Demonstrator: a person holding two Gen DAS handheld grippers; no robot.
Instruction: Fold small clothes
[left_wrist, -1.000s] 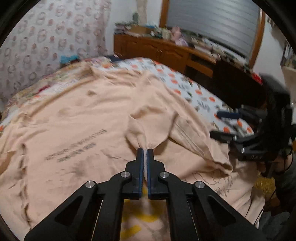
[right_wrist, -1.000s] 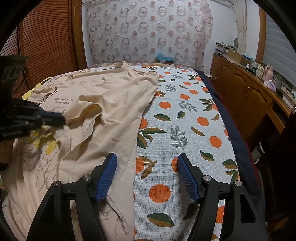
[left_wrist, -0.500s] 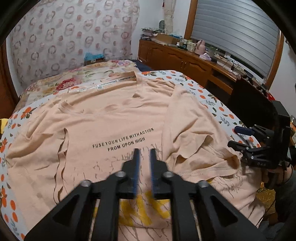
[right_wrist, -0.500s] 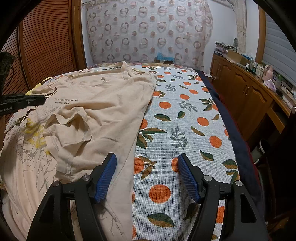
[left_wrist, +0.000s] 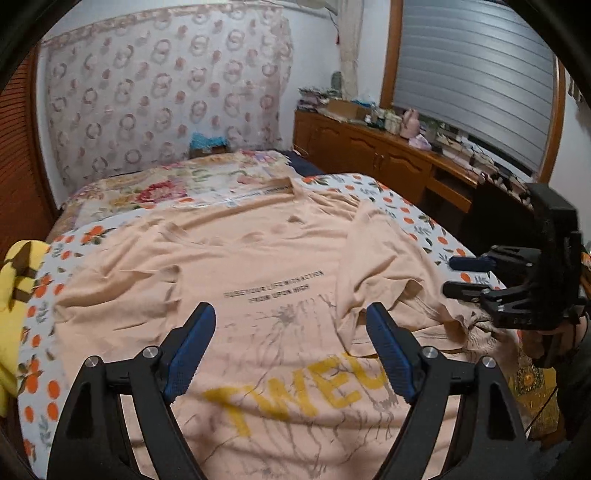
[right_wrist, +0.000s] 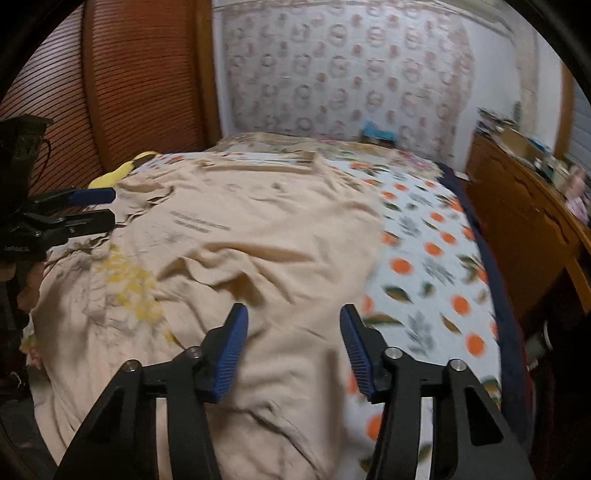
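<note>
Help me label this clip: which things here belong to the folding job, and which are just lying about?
Job: peach T-shirt, left gripper, right gripper.

Lying about: yellow cloth, blue item at the headboard, dresser clutter.

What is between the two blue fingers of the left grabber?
Nothing is pinched there. In the left wrist view the left gripper is open, and through the gap you see the peach T-shirt lying on the bed below, with its printed black lines.

Both wrist views low, sharing shirt (left_wrist: 258, 258).
</note>
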